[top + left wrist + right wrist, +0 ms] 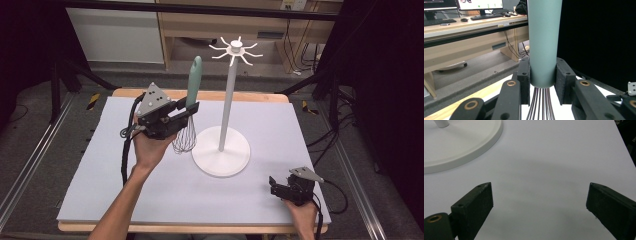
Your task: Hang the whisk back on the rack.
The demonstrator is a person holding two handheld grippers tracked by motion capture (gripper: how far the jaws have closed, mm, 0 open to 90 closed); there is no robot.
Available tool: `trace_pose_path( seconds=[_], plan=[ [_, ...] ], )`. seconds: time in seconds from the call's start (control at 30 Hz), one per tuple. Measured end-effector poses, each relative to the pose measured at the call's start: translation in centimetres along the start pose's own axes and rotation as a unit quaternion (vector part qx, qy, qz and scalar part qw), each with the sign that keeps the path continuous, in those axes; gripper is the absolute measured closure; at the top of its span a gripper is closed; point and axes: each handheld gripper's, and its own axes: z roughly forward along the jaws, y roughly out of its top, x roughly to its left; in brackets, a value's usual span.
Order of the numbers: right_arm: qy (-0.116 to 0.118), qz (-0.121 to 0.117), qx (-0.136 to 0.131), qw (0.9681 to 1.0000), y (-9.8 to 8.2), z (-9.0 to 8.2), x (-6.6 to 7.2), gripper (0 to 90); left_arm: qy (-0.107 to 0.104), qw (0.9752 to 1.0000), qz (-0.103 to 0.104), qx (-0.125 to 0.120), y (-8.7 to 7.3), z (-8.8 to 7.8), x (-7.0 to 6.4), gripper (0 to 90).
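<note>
Left hand-held gripper (189, 111) clamped on the whisk (190, 107), jaws pressing both sides of the teal handle at its lower end, right where the wires start. In the left gripper view the handle (544, 42) rises straight up between the two black pads (524, 75), both in contact, with the wires (540, 105) fanning out below the jaws. Whisk upright, handle tip up, wire bulb (184, 140) hanging down under the gripper. Bulb sits low over the tabletop (125, 170); can't tell whether it touches the surface or hangs just above it. The hand (150, 147) holds the gripper body from below and left, grey three-cornered plate (153, 99) on top, cable (127, 150) trailing down the left side.

Whisk sits just left of the white rack stand (228, 100): bulb near the round base (221, 152), not touching it as far as visible; handle tip lower than the hook crown (236, 50) and apart from it, to its left.

Right hand-held gripper (274, 186) open, nothing between the jaws, resting near the front right corner of the tabletop, well apart from the whisk. In the right gripper view its two jaws stand wide over the bare white surface (549, 170), with the edge of the stand base (469, 147) at upper left.
</note>
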Motion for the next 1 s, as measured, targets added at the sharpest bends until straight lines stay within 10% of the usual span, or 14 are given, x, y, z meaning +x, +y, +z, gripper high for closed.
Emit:
trace_pose_path(
  seconds=[1.0],
  plan=[
    [0.001, 0.000, -0.002, 1.0000, 0.1, 0.0, 0.0, 7.7, 0.003, 0.9996, 0.008, 0.027, 1.5, 2.8, -0.2, 68.4]
  ],
)
